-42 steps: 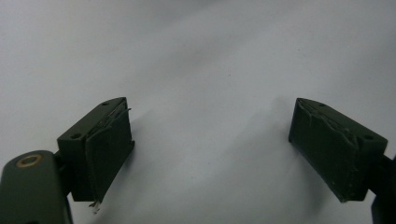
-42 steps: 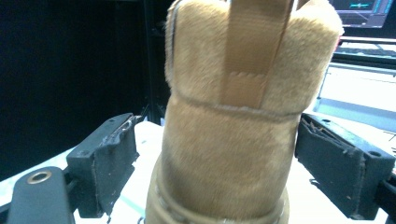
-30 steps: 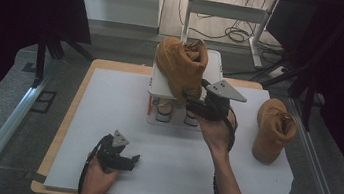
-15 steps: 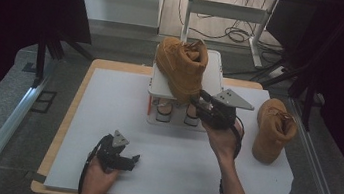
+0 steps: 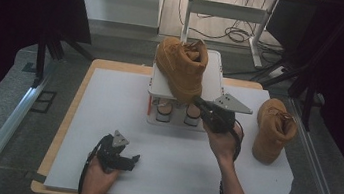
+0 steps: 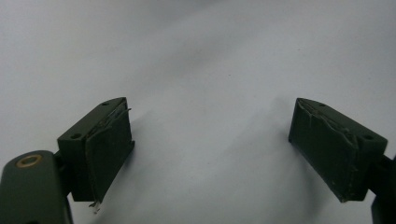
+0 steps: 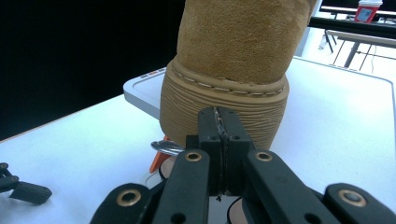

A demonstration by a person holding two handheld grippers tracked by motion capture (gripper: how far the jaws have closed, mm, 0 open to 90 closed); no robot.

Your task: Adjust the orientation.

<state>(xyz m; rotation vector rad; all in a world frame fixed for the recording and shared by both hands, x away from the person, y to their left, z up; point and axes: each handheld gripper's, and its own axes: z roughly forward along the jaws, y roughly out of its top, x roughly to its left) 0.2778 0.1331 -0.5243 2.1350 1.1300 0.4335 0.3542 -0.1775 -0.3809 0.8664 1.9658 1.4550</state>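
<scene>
A: Entry. Right gripper sits at the heel of the tan boot standing on the white stand at the back of the counter. Its jaws have just been closing and now stand pressed together. In the right gripper view the pads meet with nothing visible between them, the ribbed sole just past their tips.

B: So no grip on the boot?

A: None that the pictures bear out. The tips are at or just short of the sole; contact cannot be confirmed. If a loop or lace was the aim, it is too small to make out.

B: Left gripper?

A: Resting low on the white sheet near the front edge of the counter, jaws spread wide, empty. The left gripper view shows bare sheet between the pads.

B: The other boot?

A: Upright on the counter, right of the stand and well apart from both grippers.

B: Progress?

A: Judged early. One boot is on the stand, the second is untouched. Remaining, by estimate: secure or shift the boot on the stand, then deal with the second boot. A closed, empty gripper suggests a push or a re-grasp comes first.
</scene>
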